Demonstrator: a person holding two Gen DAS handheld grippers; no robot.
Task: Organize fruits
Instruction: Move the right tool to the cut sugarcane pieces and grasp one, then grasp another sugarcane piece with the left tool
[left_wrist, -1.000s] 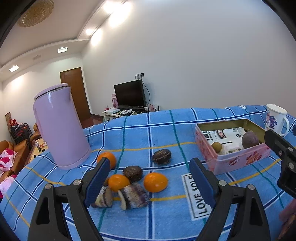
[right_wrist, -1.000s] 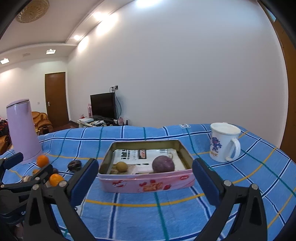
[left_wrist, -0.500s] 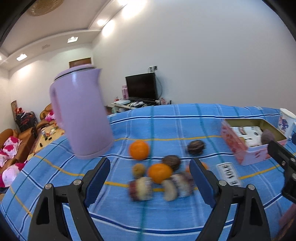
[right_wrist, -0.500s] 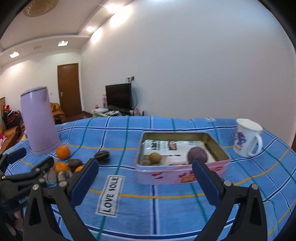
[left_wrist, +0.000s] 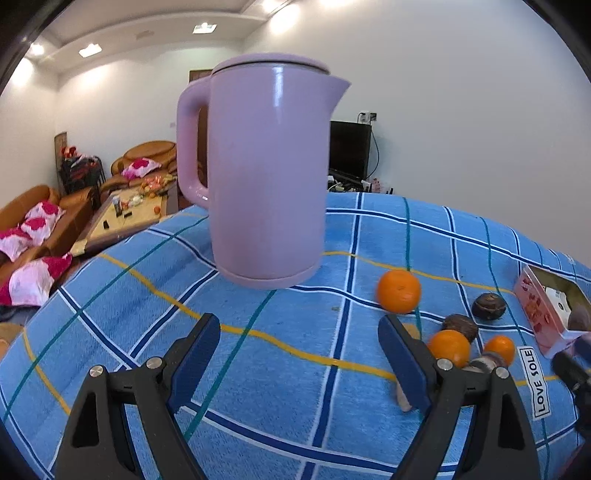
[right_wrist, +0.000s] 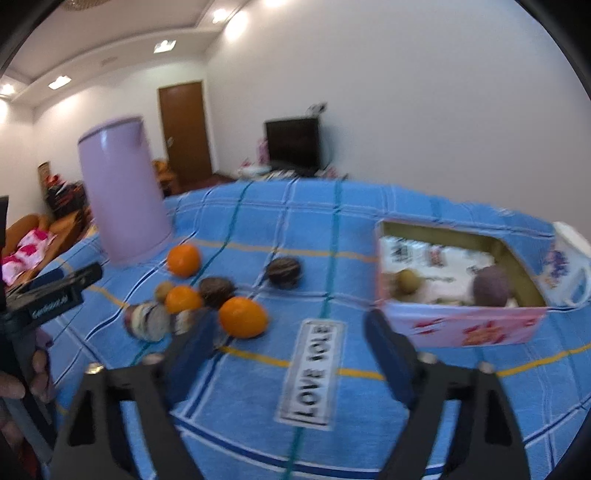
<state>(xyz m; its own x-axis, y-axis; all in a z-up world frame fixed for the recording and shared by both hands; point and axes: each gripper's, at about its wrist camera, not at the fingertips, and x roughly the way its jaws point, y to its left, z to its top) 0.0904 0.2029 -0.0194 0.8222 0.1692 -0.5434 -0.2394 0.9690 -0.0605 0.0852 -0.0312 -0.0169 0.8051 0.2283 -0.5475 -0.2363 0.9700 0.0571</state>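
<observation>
On checked blue cloth (right_wrist: 258, 221), round glossy oranges (right_wrist: 242, 317), smooth lilac kettle (left_wrist: 266, 177).

The pink tin (left_wrist: 543, 317) is cut off; the mug (right_wrist: 567, 269) is blurred.

Lilac kettle (left_wrist: 267, 173) upright on blue checked cloth (left_wrist: 295, 350). White mug (right_wrist: 570, 266) at cloth's far right. Black TV (right_wrist: 292, 144), brown door (right_wrist: 184, 129), sofas with pink cushions (left_wrist: 40, 218) beyond.

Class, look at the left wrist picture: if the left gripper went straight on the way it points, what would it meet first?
Most likely the blue checked cloth, bare between the open fingers of the left gripper; beyond it stands the lilac kettle. Depth is hard to judge in this view.
</observation>
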